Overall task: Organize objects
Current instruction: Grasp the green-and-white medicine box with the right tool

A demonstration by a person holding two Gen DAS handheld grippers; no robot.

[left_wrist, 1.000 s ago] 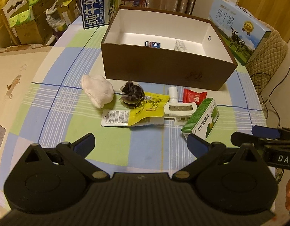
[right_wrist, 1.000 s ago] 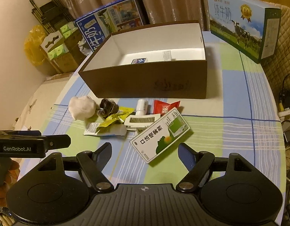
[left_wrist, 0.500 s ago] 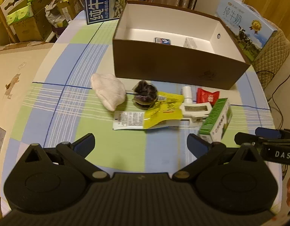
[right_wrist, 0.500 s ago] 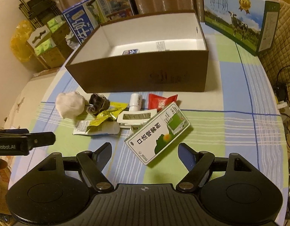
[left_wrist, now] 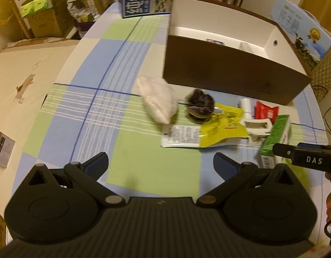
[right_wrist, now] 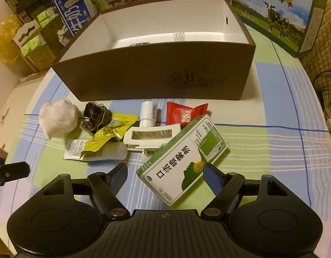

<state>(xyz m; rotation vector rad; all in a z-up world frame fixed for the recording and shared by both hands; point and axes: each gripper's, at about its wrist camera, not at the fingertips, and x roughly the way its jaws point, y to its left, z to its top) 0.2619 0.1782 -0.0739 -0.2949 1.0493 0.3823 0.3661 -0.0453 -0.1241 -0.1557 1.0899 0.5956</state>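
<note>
Right wrist view: right hand-held gripper [right_wrist: 165, 175] is hovering with jaws wide, holding nothing, green-and-white box [right_wrist: 182, 159] lying tilted between its fingertips on the counter [right_wrist: 262, 150]. At 12 o'clock, brown box [right_wrist: 154, 75] is standing open. Left hand-held gripper [left_wrist: 160, 163] is also gaping wide, empty; white pouch [left_wrist: 158, 101] at its 12 o'clock.

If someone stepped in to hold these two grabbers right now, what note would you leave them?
Left gripper: open, empty, above the tablecloth.
Right gripper: open, empty, over the green medicine box.
Done: two small items already lie in the brown box.
Left: white cloth bundle, dark scrunchie, yellow packet, white clip, small white bottle, red packet, medicine box.
</note>
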